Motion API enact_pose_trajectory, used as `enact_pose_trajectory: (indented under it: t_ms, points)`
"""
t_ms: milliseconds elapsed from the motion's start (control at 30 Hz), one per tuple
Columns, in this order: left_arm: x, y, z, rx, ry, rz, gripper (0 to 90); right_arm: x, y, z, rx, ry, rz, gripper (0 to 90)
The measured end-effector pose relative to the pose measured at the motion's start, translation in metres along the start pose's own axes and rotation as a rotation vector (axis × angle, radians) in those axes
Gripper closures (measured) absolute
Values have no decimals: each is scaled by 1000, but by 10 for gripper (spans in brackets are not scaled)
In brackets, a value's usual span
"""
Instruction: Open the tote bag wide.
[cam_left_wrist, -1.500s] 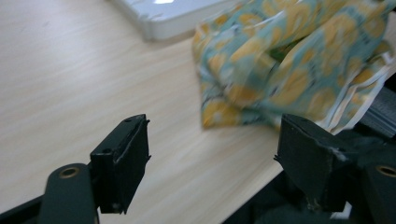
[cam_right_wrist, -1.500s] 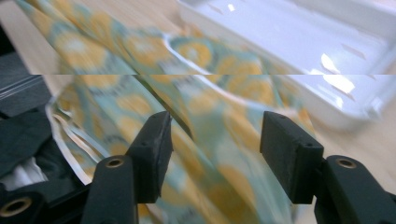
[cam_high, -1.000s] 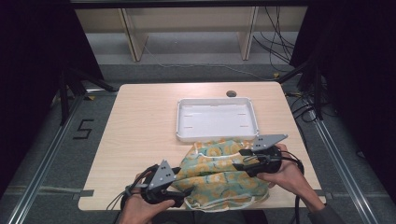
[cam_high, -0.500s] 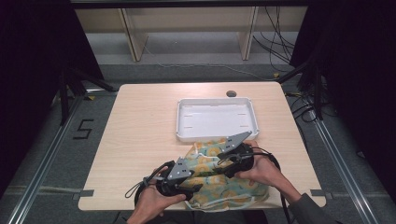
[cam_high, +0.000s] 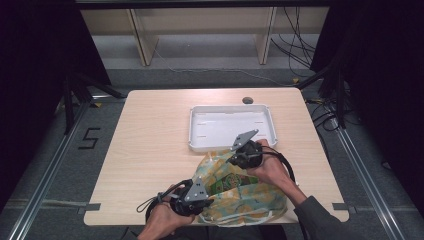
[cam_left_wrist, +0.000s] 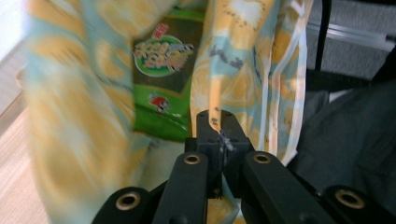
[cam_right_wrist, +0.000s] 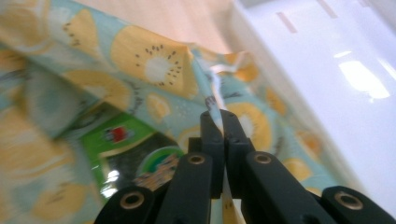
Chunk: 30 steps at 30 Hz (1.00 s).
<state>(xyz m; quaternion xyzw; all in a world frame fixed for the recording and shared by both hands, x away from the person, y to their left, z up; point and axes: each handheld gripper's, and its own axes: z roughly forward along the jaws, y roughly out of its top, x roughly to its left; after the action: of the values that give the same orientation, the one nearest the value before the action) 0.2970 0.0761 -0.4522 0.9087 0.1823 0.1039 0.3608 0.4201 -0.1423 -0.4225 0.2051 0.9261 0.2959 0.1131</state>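
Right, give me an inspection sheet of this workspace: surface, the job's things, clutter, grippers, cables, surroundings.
Surface: light wooden table, bare at its left.
Job's things: fruit-print bag at the near edge, its mouth held apart; a green snack packet lies inside. White tray behind it, empty.
Clutter: nothing seen.
Grippers: left gripper has just closed and is shut on the bag's near edge; right gripper has just closed and is shut on the bag's edge next to the tray.
Cables: a black cable trails from the left gripper; loose floor cables lie beyond the table.
Surroundings: dark curtains at both sides, a wooden frame behind, a 5 marked on the floor.
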Motion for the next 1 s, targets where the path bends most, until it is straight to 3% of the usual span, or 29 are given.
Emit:
enact_pose_trajectory:
  t_ms: [100, 133, 267, 467, 600, 633, 700, 767, 833, 867, 900, 933, 1000]
  points:
    - [2, 1, 0, 30, 8, 30, 891, -11, 7, 2, -14, -50, 36, 900]
    - [4, 0, 1, 28, 12, 22, 891, -16, 9, 4, -22, -64, 24, 900]
    - [7, -3, 2, 56, 11, 20, 891, -30, 20, 7, -43, -119, 71, 900]
    - [8, -6, 5, 84, 4, 28, 890, -47, 30, 14, -66, -121, 115, 900]
    - [11, -6, 3, 66, -1, -21, 794, -44, 32, 18, -49, -118, 89, 851]
    - [11, -5, 1, 57, -2, -33, 702, -42, 31, 16, -71, -88, 101, 798]
    - [12, -1, -5, 32, -14, -57, 632, -36, 29, 7, -110, -74, 123, 705]
    - [13, 6, -12, -7, 8, -74, 522, -32, 25, -5, -149, -59, 95, 612]
    - [15, 13, -21, -32, 21, -85, 489, -23, 20, -22, -170, -21, 84, 563]
    - [16, 17, -24, -44, -6, -86, 476, -20, 16, -30, -190, -8, 72, 545]
    - [19, 21, -27, -50, -5, -81, 452, -15, 11, -40, -198, 20, 67, 530]
    - [21, 23, -30, -55, 40, -101, 433, -10, 6, -46, -203, 35, 67, 517]
    - [27, 29, -33, -75, 69, -115, 430, -3, -4, -53, -197, 85, 50, 501]
